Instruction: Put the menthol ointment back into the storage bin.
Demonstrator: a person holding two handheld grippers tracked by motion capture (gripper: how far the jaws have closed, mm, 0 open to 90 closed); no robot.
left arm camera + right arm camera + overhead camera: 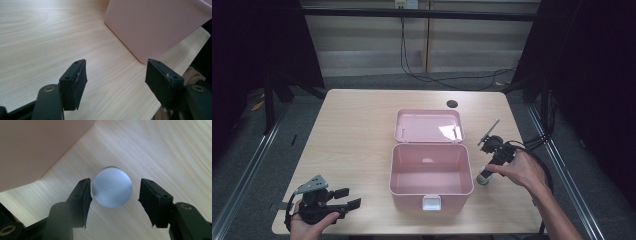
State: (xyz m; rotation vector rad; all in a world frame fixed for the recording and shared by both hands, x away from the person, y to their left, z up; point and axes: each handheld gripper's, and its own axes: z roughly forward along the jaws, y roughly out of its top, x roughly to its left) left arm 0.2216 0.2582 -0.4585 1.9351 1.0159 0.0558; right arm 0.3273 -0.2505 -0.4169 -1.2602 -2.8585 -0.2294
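My right gripper (113,192) straddles the white-capped bottle (112,187), standing at three o'clock beside the open pink box (431,192), pads not yet clamped. My left gripper (116,76) rests at seven o'clock, holding nothing.

A pale wooden surface (357,130) carries an open pink box (431,172) at its middle. Just right of the box stands a white-capped bottle (483,176).
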